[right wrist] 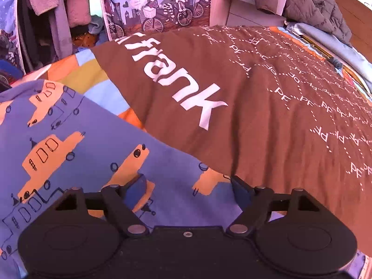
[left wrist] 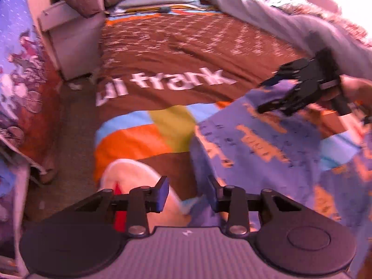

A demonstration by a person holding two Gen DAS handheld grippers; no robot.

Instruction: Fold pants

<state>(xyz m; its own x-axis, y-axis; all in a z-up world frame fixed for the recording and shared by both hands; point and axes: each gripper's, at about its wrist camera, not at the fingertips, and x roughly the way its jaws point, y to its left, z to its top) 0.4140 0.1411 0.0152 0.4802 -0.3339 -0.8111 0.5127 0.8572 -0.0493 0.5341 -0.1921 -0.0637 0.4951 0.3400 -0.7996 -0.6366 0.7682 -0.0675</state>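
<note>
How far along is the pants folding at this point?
Early. Done: the blue pants with orange car print lie spread on the brown bedspread. In hand: nothing; the left gripper and right gripper are both open over the fabric. Left: no clear fold is visible, so seemingly all the folding.

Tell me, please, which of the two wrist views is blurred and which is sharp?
Left wrist view: motion-blurred, the pants print and the right gripper smeared. Right wrist view: sharp, with crisp bedspread lettering, though fisheye bends the edges; both have a purple cast.
</note>
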